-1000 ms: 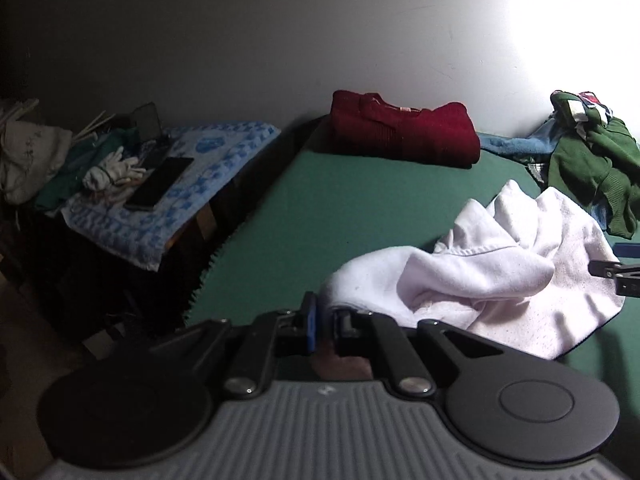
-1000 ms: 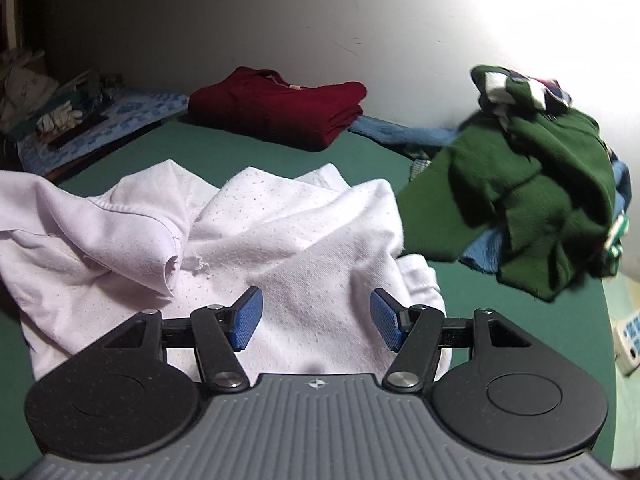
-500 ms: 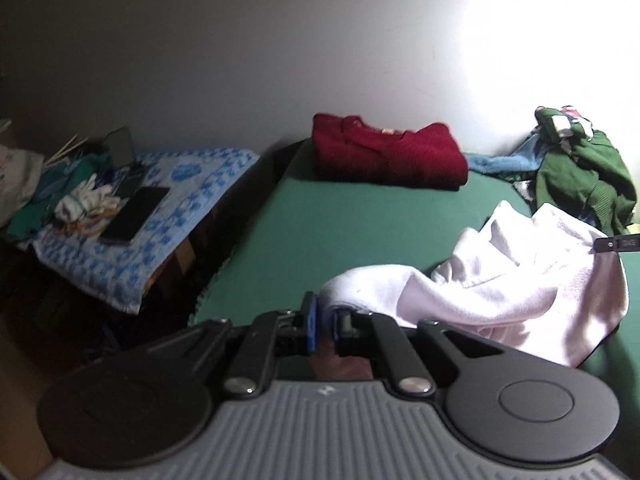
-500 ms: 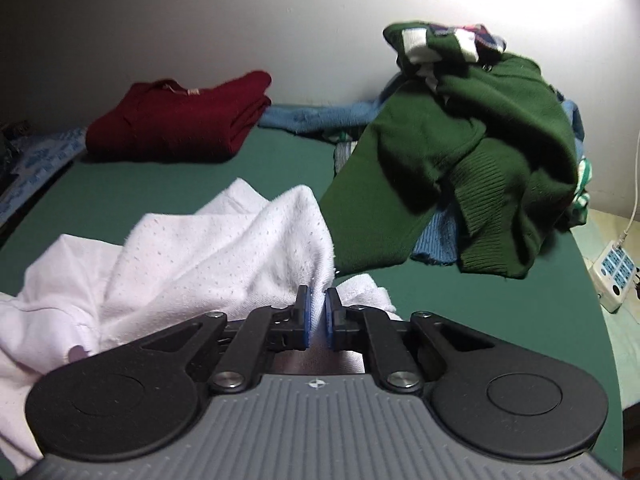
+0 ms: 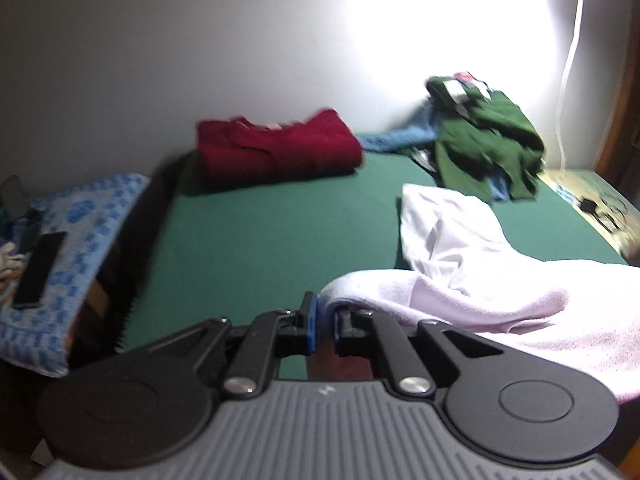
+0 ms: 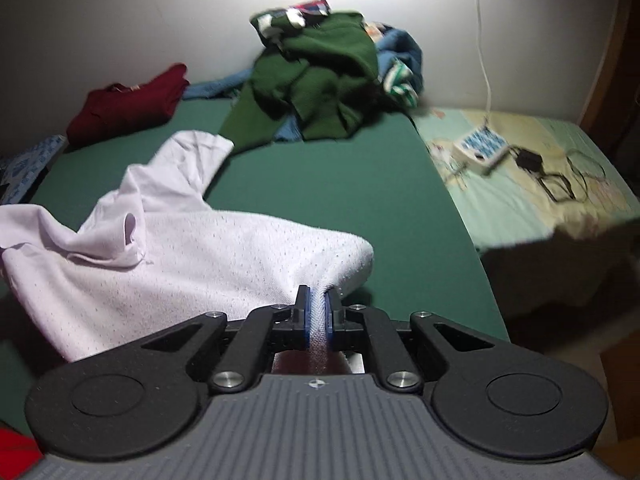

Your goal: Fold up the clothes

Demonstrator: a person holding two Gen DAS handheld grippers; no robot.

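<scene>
A white shirt (image 5: 472, 280) hangs stretched between both grippers above the green table (image 5: 256, 232). My left gripper (image 5: 323, 322) is shut on one edge of it. My right gripper (image 6: 317, 312) is shut on another edge of the white shirt (image 6: 168, 240), whose far sleeve trails on the green table (image 6: 360, 184). A folded dark red sweater (image 5: 276, 148) lies at the back left; it also shows in the right wrist view (image 6: 128, 106).
A heap of unfolded clothes topped by a green sweater (image 6: 320, 76) sits at the back right, also in the left wrist view (image 5: 488, 144). A blue patterned cloth with a phone (image 5: 40, 264) lies left of the table. A power strip (image 6: 480, 148) and cables lie on the bed to the right.
My right gripper shut on the white shirt. Both grippers have lifted and pulled apart, so the shirt is stretched out. Both views have swung right.
</scene>
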